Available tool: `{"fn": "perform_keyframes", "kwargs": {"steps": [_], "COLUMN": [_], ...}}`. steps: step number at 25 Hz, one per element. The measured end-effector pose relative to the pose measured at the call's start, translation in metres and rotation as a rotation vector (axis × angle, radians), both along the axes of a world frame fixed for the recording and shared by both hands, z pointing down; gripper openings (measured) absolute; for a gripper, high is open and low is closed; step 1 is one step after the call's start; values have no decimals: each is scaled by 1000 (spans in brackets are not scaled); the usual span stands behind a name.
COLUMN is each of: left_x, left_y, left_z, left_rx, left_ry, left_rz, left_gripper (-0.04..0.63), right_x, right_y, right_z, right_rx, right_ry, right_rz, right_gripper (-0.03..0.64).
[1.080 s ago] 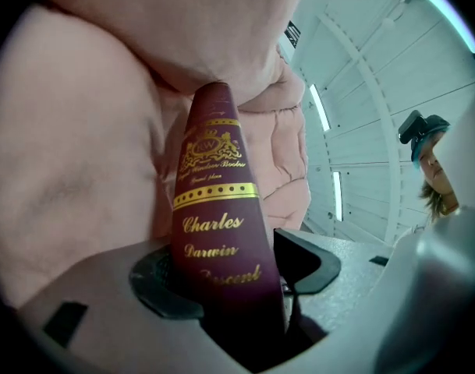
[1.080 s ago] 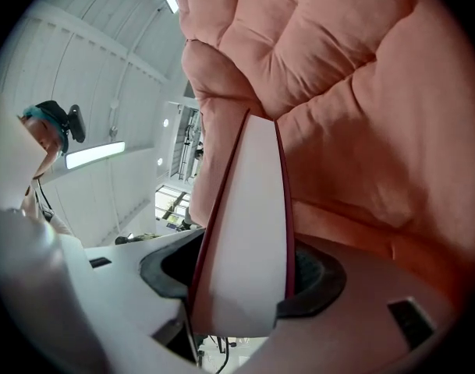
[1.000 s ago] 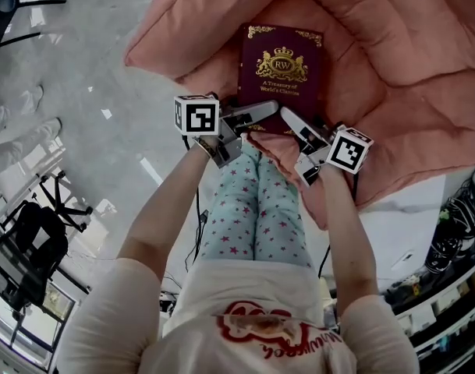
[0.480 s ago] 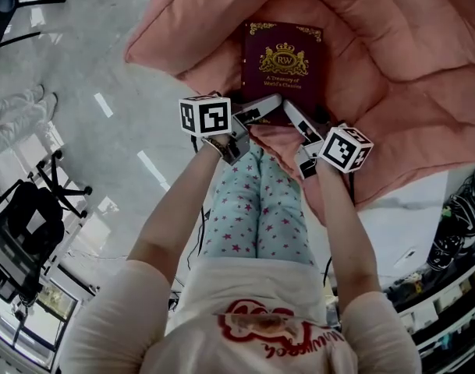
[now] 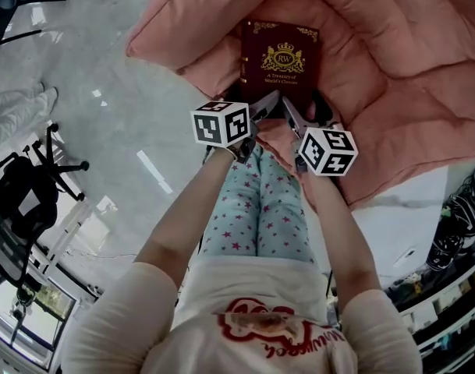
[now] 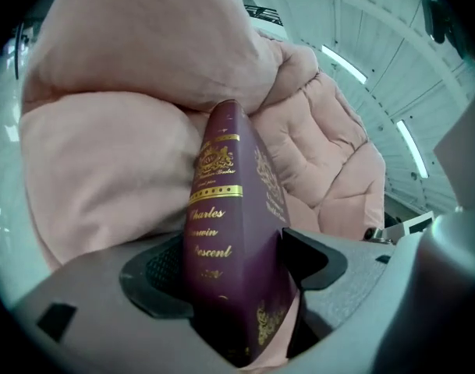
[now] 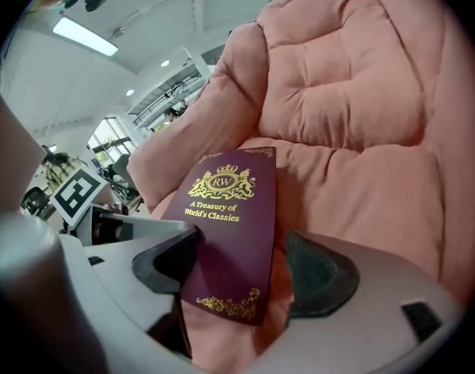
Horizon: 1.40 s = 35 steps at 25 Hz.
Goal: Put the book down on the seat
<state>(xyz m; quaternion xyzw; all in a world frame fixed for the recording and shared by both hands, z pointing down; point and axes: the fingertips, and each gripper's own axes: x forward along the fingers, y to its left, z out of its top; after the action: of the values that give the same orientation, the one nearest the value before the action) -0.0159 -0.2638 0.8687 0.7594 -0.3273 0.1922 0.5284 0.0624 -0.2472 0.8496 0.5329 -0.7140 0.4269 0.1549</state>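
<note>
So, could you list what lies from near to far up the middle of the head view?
Shirt → star-patterned trousers → left claw and right claw, jaws opening → book, its near edge between them → pink seat's back cushion.

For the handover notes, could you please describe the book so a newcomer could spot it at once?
Find the big pink quilted seat filling the top of the head view. The book lies face up on its cushion, near the front edge. It is the only dark maroon thing on the pink padding, with a gold crest and lettering on its cover.
</note>
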Motion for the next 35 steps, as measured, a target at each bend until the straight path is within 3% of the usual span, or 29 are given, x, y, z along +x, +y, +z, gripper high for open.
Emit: {"fn": "perform_keyframes", "kwargs": {"steps": [7, 10, 13, 16, 21, 24, 28, 30, 32, 34, 35], "left_x": [-8, -15, -32, -37, -14, -3, 11, 14, 14, 15, 17], "left_y": [-2, 2, 6, 14, 25, 24, 19, 27, 35, 34, 33], "left_z": [-8, -19, -26, -46, -115, -164, -232, -265, -298, -329, -342], "left_rx": [160, 186, 204, 226, 340, 407, 523, 546, 582, 633, 654], "left_ry": [-289, -356, -389, -366, -284, -212, -164, -133, -102, -76, -65], "left_rz": [2, 25, -9, -14, 32, 14, 23, 31, 33, 16, 10], "left_gripper": [389, 390, 390, 388, 388, 379, 344, 230, 188, 60, 39], "right_x": [2, -2, -8, -15, -8, -3, 4, 6, 6, 6, 7], "right_y": [-3, -3, -1, 2, 11, 16, 13, 17, 20, 18, 17], "right_z": [-5, -26, -48, -76, -149, -191, -250, -284, -322, -358, -375], "right_rx": [10, 88, 160, 227, 345, 396, 497, 554, 640, 732, 770], "right_ry": [17, 26, 53, 73, 57, 25, -5, -15, -5, 6, 11], "right_rz": [-26, -48, -72, -109, -86, -44, -26, -12, -11, -21, -29], "right_gripper": [337, 337, 337, 337, 328, 255, 207, 153, 78, 44, 43]}}
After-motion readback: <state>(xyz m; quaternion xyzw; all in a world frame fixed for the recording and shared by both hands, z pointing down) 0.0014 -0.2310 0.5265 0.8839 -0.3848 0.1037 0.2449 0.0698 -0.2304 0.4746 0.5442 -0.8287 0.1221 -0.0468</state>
